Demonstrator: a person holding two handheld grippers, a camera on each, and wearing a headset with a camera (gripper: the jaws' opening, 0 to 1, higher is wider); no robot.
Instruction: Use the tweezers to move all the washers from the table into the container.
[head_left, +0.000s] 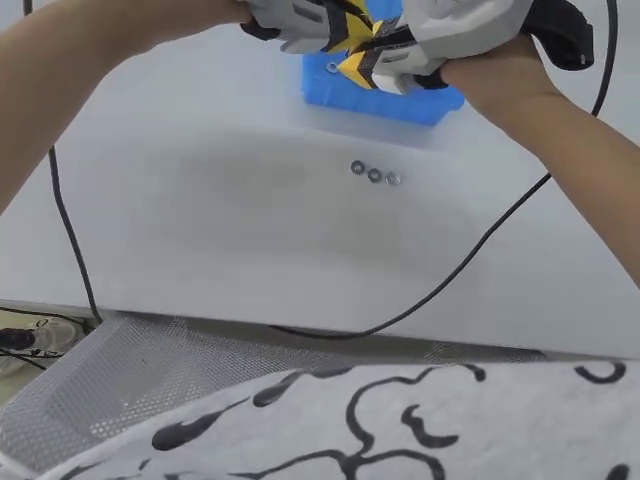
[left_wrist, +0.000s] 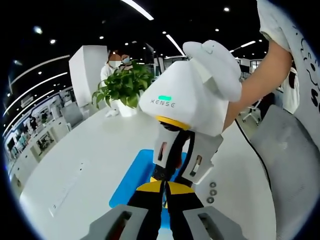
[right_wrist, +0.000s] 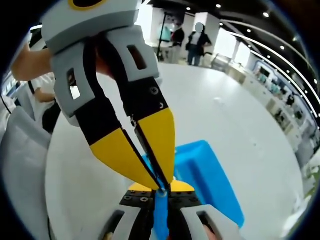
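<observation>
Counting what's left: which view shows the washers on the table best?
Head view: three washers lie in a clear row on the table, nothing covering them. The left gripper view shows them too, smaller, near its lower right.

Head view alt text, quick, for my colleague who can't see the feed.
Two hand-held grippers meet tip to tip above a blue container at the top of the view. Three washers lie in a row on the grey table, nearer the person.
</observation>
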